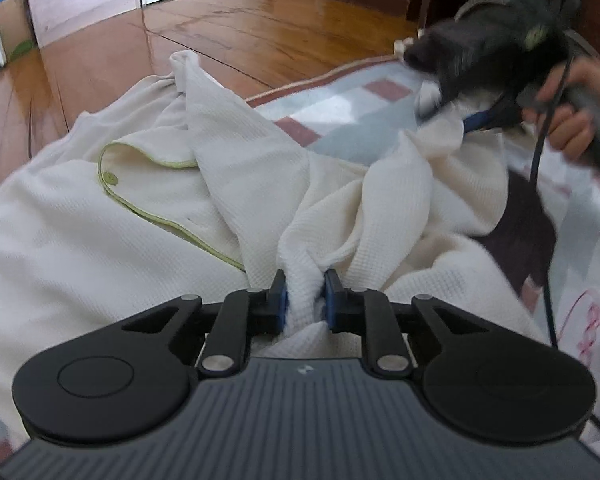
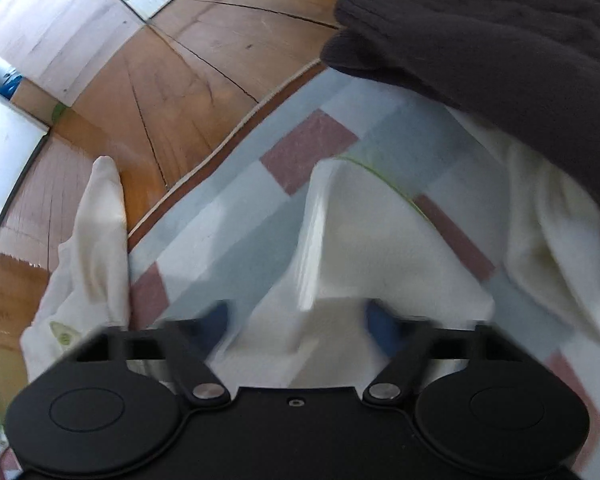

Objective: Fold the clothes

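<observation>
Nearest the lens, the left gripper has its blue pads squeezed onto a bunched ridge of the cream waffle-knit garment, so the cloth fans out from that pinch toward the far left, where a green-piped placket with a green button lies open. Far right in the left wrist view, the right gripper is blurred, held by a hand, and has a raised peak of the same cloth at its tip. From its own camera the right gripper shows blue pads standing apart with white fabric between them, but the smear leaves it unclear whether they bite. The garment lies crumpled on a checked blanket spread over the wooden floor, one sleeve trailing off the blanket's far-left edge; a dark garment hangs at the far right. My judgement: it is being pulled open for folding. Doing that well means pinching a single layer at a seam, keeping both grips level, and drawing the cloth taut before laying it flat.
</observation>
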{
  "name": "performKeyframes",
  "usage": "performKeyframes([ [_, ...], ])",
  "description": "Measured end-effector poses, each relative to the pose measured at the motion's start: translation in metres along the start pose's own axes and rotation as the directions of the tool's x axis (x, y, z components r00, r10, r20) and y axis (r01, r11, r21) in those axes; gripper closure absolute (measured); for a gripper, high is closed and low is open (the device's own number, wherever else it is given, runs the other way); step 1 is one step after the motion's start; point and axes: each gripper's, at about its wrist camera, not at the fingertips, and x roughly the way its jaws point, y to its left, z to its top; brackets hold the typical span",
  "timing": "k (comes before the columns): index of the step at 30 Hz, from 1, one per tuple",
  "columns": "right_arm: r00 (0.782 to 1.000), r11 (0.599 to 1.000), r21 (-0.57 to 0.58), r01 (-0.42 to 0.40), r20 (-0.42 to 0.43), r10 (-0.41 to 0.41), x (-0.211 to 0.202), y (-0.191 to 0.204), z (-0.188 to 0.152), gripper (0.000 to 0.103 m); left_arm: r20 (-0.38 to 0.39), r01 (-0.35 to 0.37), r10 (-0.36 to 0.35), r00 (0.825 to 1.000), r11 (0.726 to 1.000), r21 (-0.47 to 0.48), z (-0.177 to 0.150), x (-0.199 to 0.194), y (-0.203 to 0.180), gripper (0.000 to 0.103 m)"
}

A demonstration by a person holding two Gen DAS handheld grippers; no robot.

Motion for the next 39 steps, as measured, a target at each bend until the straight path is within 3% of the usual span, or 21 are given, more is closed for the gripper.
performKeyframes([
  [2,0.999,0.990,-0.136,0.033,0.005,-0.032,-0.013,0.018,0.010,0.099,0.032,0.019,-0.018,0.999,0.999,-0.031,-0.001,-0.004,0.007,0.088],
  [5,0.981,0.919,-0.389,0.059,0.196,0.019,-0.093,0.057,0.026,0.100,0.072,0.057,-0.054,0.996,0.998,-0.039,-0.001,-0.013,0.011,0.087],
  [6,0.962,0.894,-0.442,0.066,0.265,0.060,-0.127,0.063,0.034,0.101,0.104,0.098,-0.093,0.990,0.994,-0.050,0.001,-0.018,0.011,0.087],
  [8,0.914,0.847,-0.517,0.119,0.391,0.111,-0.192,0.068,0.046,0.101,0.190,0.210,-0.192,0.963,0.974,-0.082,0.007,-0.033,0.008,0.082],
  [10,0.844,0.792,-0.551,0.262,0.528,0.088,-0.240,0.063,0.053,0.101,0.229,0.284,-0.258,0.939,0.955,-0.090,0.012,-0.042,-0.002,0.053],
  [11,0.808,0.772,-0.539,0.337,0.587,0.058,-0.257,0.055,0.058,0.101,0.229,0.300,-0.274,0.934,0.950,-0.086,0.014,-0.043,-0.008,0.030],
  [13,0.747,0.762,-0.450,0.465,0.662,-0.064,-0.268,0.026,0.075,0.101,0.209,0.317,-0.296,0.932,0.946,-0.075,0.016,-0.040,-0.021,0.027],
  [16,0.669,0.732,-0.263,0.628,0.663,-0.335,-0.243,-0.036,0.102,0.100,0.115,0.270,-0.262,0.958,0.961,-0.059,0.013,-0.019,-0.033,0.027],
  [18,0.668,0.713,-0.194,0.673,0.573,-0.475,-0.213,-0.072,0.108,0.085,0.063,0.228,-0.225,0.972,0.972,-0.059,0.009,-0.007,-0.036,0.027],
  [20,0.652,0.681,-0.132,0.720,0.464,-0.599,-0.183,-0.108,0.113,0.082,0.036,0.201,-0.199,0.979,0.977,-0.074,0.006,-0.001,-0.033,0.027],
  [21,0.655,0.686,-0.111,0.720,0.437,-0.617,-0.175,-0.117,0.108,0.080,0.032,0.187,-0.185,0.982,0.979,-0.083,0.005,0.000,-0.030,0.027],
  [24,0.719,0.798,-0.092,0.596,0.504,-0.479,-0.183,-0.101,0.053,0.052,0.036,0.131,-0.127,0.991,0.983,-0.127,0.004,-0.002,-0.016,0.027],
  [26,0.753,0.859,-0.095,0.503,0.535,-0.382,-0.185,-0.089,0.019,0.050,0.039,0.085,-0.080,0.996,0.983,-0.163,0.005,-0.003,-0.006,0.027],
  [29,0.862,0.920,-0.199,0.338,0.459,-0.217,-0.167,-0.056,-0.018,0.050,0.039,0.016,-0.007,0.999,0.976,-0.216,0.005,-0.004,0.010,0.027],
  [32,0.947,0.939,-0.312,0.142,0.319,-0.037,-0.143,-0.019,-0.057,0.050,-0.008,-0.056,0.055,0.998,0.972,-0.230,0.006,-0.007,0.023,0.030],
  [33,0.964,0.935,-0.342,0.088,0.264,0.005,-0.137,-0.007,-0.072,0.050,-0.022,-0.093,0.091,0.996,0.968,-0.234,0.003,-0.016,0.026,0.030],
  [34,0.973,0.930,-0.366,0.032,0.223,0.054,-0.134,0.002,-0.090,0.050,-0.023,-0.132,0.131,0.991,0.960,-0.248,-0.002,-0.029,0.029,0.030],
  [36,0.970,0.914,-0.398,-0.084,0.176,0.166,-0.137,0.009,-0.131,0.047,-0.026,-0.209,0.210,0.977,0.939,-0.274,-0.011,-0.054,0.035,0.029],
  [39,0.961,0.875,-0.418,-0.243,0.021,0.277,-0.126,0.009,-0.176,0.046,-0.036,-0.320,0.326,0.945,0.894,-0.313,-0.025,-0.092,0.045,0.028],
])
